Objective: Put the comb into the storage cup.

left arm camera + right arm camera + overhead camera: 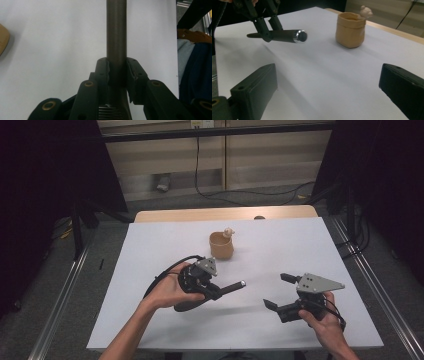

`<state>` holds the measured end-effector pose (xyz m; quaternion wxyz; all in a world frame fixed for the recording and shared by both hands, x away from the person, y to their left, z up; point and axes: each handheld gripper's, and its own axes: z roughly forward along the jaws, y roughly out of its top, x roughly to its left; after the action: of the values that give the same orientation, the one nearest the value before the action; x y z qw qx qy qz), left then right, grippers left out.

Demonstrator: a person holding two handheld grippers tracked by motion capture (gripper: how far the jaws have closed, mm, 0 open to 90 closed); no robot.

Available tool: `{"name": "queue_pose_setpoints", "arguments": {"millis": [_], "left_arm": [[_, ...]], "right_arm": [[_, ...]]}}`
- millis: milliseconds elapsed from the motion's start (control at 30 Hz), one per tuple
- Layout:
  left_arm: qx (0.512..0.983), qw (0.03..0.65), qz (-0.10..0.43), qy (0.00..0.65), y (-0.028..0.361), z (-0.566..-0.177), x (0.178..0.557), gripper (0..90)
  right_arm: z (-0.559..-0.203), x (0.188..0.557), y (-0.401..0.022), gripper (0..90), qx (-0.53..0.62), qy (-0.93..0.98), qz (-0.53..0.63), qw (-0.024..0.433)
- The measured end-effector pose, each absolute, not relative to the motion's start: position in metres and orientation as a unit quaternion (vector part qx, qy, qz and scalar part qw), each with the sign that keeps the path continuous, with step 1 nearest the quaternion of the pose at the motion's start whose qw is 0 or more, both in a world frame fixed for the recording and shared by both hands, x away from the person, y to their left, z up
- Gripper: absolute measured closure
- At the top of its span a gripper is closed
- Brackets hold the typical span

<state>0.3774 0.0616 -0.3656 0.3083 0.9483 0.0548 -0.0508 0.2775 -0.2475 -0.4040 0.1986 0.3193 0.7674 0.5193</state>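
My left gripper (216, 290) (116, 63) is shut on a dark cylinder (231, 287) (116, 30) (284, 35) with a shiny silver end, held level just above the white sheet, silver end toward the right. A tan pot (221, 246) (350, 30) (3, 37) with a small pale figure on its rim stands upright behind it, near the table's middle. My right gripper (274, 290) (328, 68) hovers at the front right, open with nothing between its jaws, which point left toward the cylinder's silver end. In the right gripper view the left gripper (265, 25) hangs at the upper left.
A white sheet (280, 245) covers most of the table, and a wooden strip (225, 213) shows at the back edge. Metal rails (372, 280) run along the floor on both sides. Cables (240, 195) lie on the floor behind.
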Motion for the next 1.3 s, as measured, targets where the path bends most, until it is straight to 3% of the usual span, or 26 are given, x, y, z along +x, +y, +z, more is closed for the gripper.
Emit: {"name": "queue_pose_setpoints", "arguments": {"millis": [167,467,600,1300], "left_arm": [[0.953,0.296,-0.054,0.041,0.054,-0.365,0.376,73.0],[0.96,0.275,-0.048,0.028,0.045,-0.362,0.375,73.0],[0.964,0.264,-0.024,0.017,0.043,-0.362,0.376,73.0],[0.976,0.214,-0.034,0.004,0.028,-0.368,0.38,73.0]], "right_arm": [[-0.404,0.286,-0.235,3.1,0.303,0.801,0.494,0.147],[-0.4,0.295,-0.222,3.6,0.283,0.829,0.473,0.095],[-0.4,0.299,-0.218,2.9,0.275,0.841,0.457,0.092],[-0.398,0.322,-0.201,6.6,0.223,0.895,0.383,0.054]]}}
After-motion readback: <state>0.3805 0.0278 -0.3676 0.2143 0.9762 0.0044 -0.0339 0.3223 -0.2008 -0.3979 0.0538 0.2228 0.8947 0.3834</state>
